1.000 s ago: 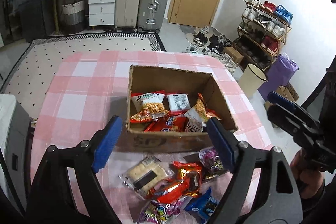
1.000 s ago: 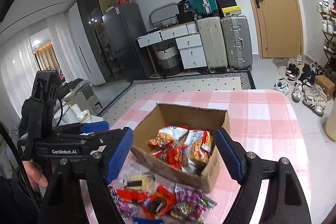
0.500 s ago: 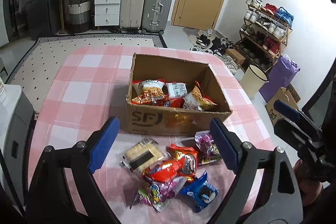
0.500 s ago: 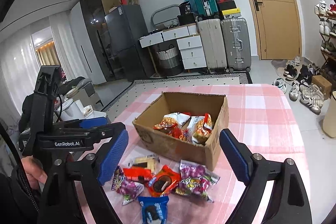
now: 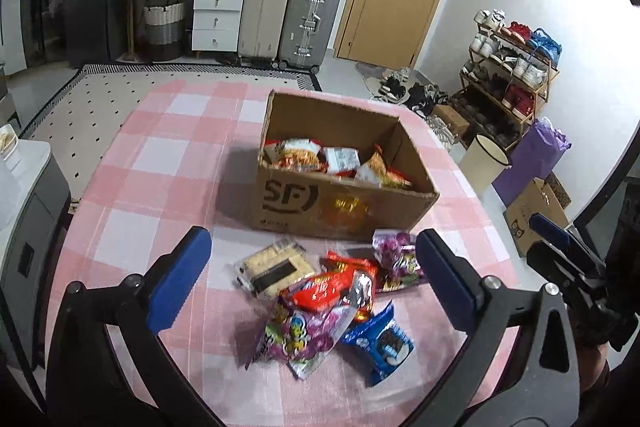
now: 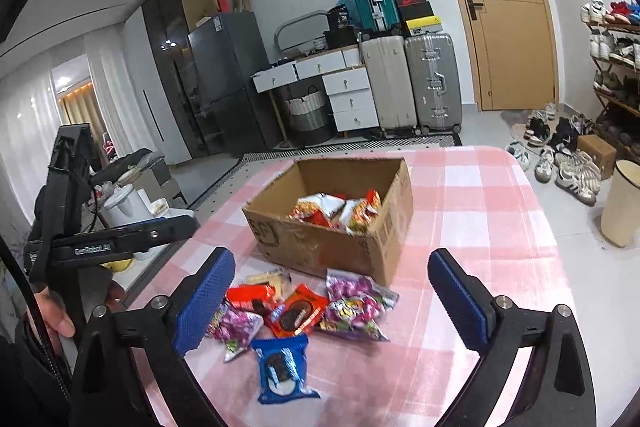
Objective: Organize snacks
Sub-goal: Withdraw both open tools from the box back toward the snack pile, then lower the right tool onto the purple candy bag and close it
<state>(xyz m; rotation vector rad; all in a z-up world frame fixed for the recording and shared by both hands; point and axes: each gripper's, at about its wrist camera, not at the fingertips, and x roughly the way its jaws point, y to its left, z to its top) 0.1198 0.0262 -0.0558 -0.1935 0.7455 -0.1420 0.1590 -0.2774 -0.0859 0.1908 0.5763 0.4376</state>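
Hovering wide and empty, the left tongs [image 5: 314,277] and right tongs [image 6: 330,297] frame the loose snack packets [image 5: 332,301] lying near the counter's [image 5: 160,163] near edge. Just beyond sits the open cardboard box [image 5: 340,203] holding more snacks; bare checked cloth flanks it.

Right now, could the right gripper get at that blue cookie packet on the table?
Probably yes. The blue cookie packet lies alone at the pile's near edge, nothing on top, and the right gripper hangs open above it.
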